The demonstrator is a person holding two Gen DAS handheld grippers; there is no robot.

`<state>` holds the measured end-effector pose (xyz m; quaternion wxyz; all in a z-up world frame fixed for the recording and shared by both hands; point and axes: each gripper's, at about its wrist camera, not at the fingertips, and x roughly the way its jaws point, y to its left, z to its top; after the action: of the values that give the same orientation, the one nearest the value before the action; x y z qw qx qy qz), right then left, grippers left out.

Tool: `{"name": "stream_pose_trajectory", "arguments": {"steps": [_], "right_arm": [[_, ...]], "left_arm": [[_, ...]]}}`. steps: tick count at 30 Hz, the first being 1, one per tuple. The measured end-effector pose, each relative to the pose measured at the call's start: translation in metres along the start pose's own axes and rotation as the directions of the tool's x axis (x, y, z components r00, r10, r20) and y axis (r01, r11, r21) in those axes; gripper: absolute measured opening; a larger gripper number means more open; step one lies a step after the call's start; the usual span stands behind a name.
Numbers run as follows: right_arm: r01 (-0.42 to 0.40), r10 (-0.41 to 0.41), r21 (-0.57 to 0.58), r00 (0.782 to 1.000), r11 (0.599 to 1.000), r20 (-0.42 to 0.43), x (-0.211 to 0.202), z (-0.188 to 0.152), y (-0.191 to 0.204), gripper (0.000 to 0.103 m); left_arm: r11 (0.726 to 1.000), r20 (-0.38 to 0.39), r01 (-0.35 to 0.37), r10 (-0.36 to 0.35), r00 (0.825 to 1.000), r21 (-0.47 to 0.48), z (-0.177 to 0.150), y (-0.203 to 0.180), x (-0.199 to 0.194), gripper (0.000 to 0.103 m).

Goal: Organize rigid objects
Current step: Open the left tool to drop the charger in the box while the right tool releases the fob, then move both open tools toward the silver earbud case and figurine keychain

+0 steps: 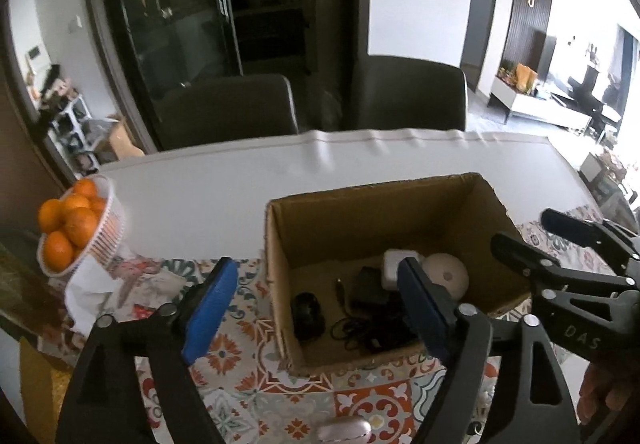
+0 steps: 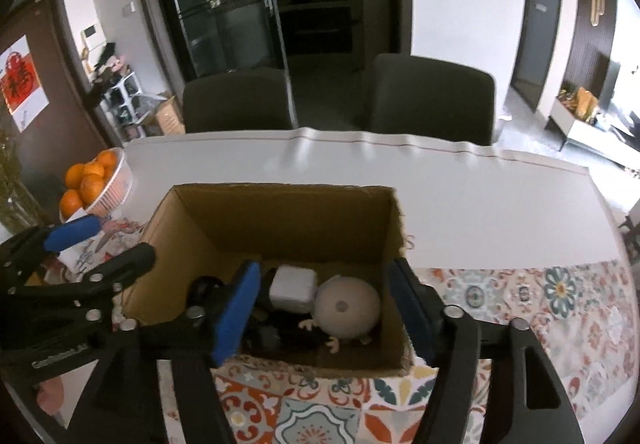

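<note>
Cardboard box (image 2: 280,219) stands open-topped on the worktop (image 2: 460,195), its near part resting on a patterned cloth (image 2: 520,292) and its far part on the bare white surface. Inside, on the bottom, lie a white square charger block (image 2: 291,287), a pale round dome-shaped thing (image 2: 347,306) just beside it on the right, a small toy figure whose little hands and feet (image 2: 320,332) show under the dome, and a heap of dark things with black cable (image 1: 360,328), among them a dark rounded lump (image 1: 307,314) toward the left wall. What exactly the dark items are cannot be told.

The left gripper (image 1: 316,308) hangs over the box's near left corner with its blue pads spread wide, one outside the left wall over the cloth and one above the box's contents; nothing is pinched between them. The right gripper (image 2: 324,304) hangs over the near right part of the box, jaws likewise spread apart, the left pad above the dark heap and the right pad at the right wall, holding nothing.

At the worktop's left end a white slatted basket (image 2: 116,183) is filled with oranges (image 2: 90,179). Two dark chairs (image 2: 432,95) stand at the far edge.
</note>
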<state>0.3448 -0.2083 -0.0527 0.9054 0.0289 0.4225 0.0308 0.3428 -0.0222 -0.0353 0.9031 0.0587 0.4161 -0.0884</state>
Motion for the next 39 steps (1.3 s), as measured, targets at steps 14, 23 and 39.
{"name": "stream_pose_trajectory", "arguments": {"steps": [14, 23, 39], "right_arm": [[0.142, -0.143, 0.014, 0.980, 0.990, 0.135, -0.079, -0.040, -0.007, 0.085], [0.170, -0.170, 0.017, 0.973, 0.985, 0.158, -0.102, -0.076, -0.009, 0.085], [0.085, -0.085, 0.050, 0.996, 0.995, 0.001, -0.071, -0.141, -0.023, 0.082]], "left_arm": [[0.998, 0.096, -0.058, 0.061, 0.993, -0.033, -0.040, -0.017, -0.059, 0.103], [0.998, 0.061, -0.044, 0.047, 0.997, -0.050, -0.074, -0.029, -0.069, 0.103], [0.998, -0.054, -0.054, 0.053, 0.997, -0.017, -0.131, -0.048, -0.047, 0.103]]}}
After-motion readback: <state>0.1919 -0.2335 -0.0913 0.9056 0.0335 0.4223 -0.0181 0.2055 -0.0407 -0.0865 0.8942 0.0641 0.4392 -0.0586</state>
